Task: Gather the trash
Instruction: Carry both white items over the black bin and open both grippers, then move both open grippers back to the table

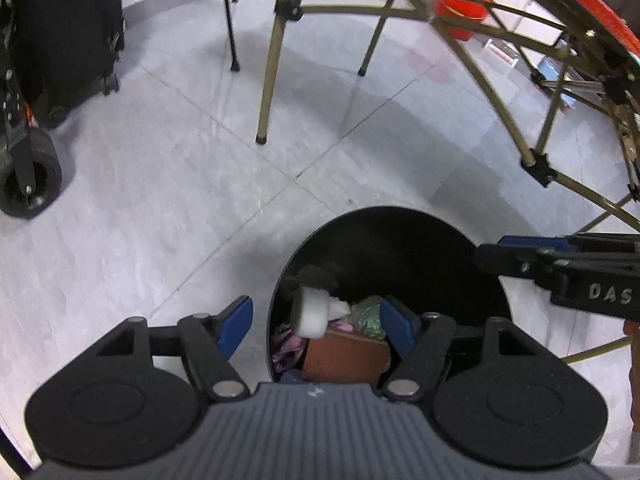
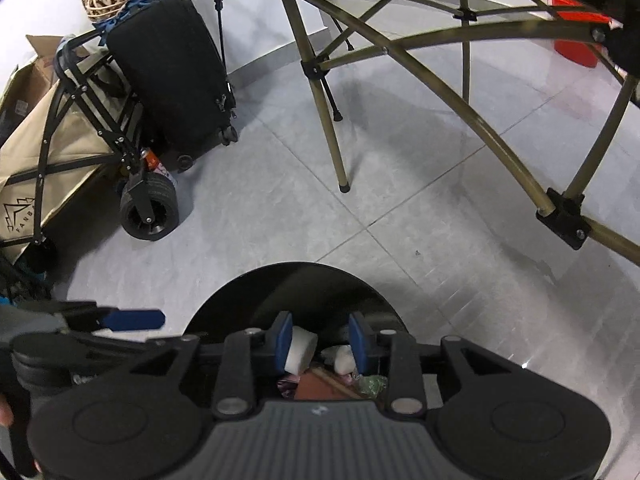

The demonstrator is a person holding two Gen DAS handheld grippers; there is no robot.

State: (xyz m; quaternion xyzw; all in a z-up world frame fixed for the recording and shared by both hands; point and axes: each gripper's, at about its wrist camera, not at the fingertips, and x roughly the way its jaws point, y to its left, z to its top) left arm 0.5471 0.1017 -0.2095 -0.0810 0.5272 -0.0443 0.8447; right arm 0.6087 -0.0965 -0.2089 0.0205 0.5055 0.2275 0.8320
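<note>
A round black bin (image 1: pixel 384 240) stands on the pale grey tiled floor (image 1: pixel 168 184), holding a white roll (image 1: pixel 310 312), crumpled white paper (image 2: pixel 344 358), a brown box (image 1: pixel 344 356) and green and pink wrappers; its depths are dark and partly hidden behind the tools. The left gripper (image 1: pixel 316 324) hangs over the rim, jaws wide apart, holding nothing. The right gripper (image 2: pixel 320 344) stands partly open above the trash; the roll lies close by its left pad, though whether they touch is unclear. Olive metal table legs (image 2: pixel 332 128), a black suitcase (image 2: pixel 180 80) and a wheeled cart (image 2: pixel 148 208) stand around.
</note>
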